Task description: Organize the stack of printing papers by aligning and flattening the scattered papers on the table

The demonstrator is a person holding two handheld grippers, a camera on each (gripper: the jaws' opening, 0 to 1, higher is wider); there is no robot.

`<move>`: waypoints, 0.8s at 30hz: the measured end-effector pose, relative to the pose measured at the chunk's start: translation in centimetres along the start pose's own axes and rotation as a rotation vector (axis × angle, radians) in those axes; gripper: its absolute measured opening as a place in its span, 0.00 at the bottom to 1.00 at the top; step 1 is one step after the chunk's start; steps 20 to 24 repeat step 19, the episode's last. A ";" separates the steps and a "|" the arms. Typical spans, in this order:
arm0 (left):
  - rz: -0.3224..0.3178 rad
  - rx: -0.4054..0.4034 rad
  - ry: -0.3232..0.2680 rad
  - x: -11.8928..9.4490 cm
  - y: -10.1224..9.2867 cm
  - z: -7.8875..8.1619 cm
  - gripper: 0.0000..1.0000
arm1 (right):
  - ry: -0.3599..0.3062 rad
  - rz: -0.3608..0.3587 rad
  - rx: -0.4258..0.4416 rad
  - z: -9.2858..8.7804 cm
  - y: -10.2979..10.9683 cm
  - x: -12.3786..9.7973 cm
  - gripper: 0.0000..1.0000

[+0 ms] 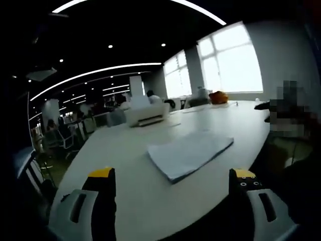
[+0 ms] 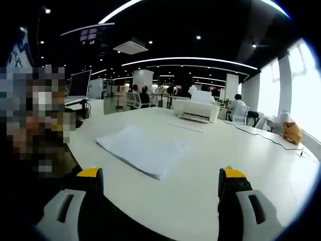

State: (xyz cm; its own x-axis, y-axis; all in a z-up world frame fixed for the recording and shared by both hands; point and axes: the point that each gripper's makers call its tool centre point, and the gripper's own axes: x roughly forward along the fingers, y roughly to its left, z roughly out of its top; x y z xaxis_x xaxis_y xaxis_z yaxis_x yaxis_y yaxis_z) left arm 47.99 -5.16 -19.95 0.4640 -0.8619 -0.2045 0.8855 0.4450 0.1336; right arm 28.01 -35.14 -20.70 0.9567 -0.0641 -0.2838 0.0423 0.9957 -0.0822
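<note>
A stack of white printing paper [image 1: 190,153] lies flat on the white table [image 1: 135,191], its sheets slightly fanned at the edges. In the right gripper view the same paper stack [image 2: 141,149] sits ahead and to the left. My left gripper [image 1: 173,182] is open, its yellow-tipped jaws wide apart, hovering short of the stack with nothing between them. My right gripper [image 2: 159,179] is open too, held back from the near corner of the stack and touching nothing.
A white printer [image 1: 146,114] stands further along the table, also seen as the printer [image 2: 196,110] in the right gripper view. An orange object [image 1: 218,97] sits at the far end by the windows. Office chairs [image 1: 60,135] and seated people line the room.
</note>
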 end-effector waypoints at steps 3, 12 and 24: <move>-0.002 -0.002 0.000 -0.1 0.0 0.0 0.96 | 0.005 -0.004 0.001 -0.1 -0.1 0.1 0.90; -0.012 -0.012 0.003 -0.3 -0.3 -0.1 0.96 | 0.017 -0.007 -0.011 -0.4 0.0 0.2 0.90; -0.015 -0.014 0.004 -0.4 -0.4 0.0 0.96 | 0.025 -0.005 -0.011 -0.7 -0.1 0.2 0.90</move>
